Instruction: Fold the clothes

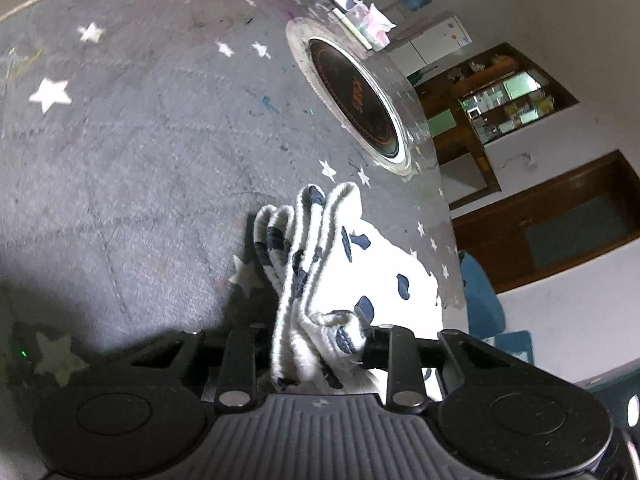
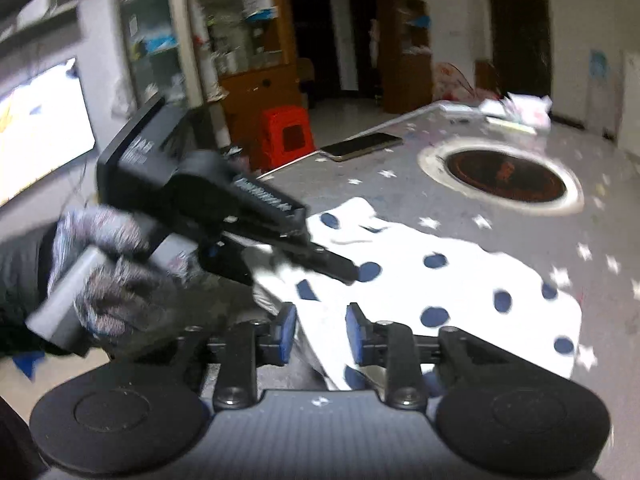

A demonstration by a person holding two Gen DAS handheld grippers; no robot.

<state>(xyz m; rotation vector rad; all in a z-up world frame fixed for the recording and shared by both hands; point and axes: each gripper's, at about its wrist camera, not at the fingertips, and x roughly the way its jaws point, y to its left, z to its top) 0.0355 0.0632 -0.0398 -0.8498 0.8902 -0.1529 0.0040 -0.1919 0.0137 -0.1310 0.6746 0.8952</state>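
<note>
A white garment with dark blue dots (image 1: 384, 272) lies on the grey star-print tablecloth (image 1: 140, 140). In the left wrist view my left gripper (image 1: 320, 344) is shut on a bunch of its ribbed, folded edges, which fill the gap between the fingers. The right wrist view shows the same garment (image 2: 460, 280) spread flat, and the left gripper (image 2: 336, 268), held by a gloved hand (image 2: 108, 264), bites its near left edge. My right gripper (image 2: 321, 332) stands open just above that edge. Its blue pads (image 2: 286, 332) sit apart, with white cloth showing in the gap.
A round black hob (image 2: 504, 178) is set into the table beyond the garment. A phone (image 2: 360, 146) lies near the far edge, and papers (image 2: 516, 110) sit at the far corner. A red stool (image 2: 286, 136) stands on the floor behind.
</note>
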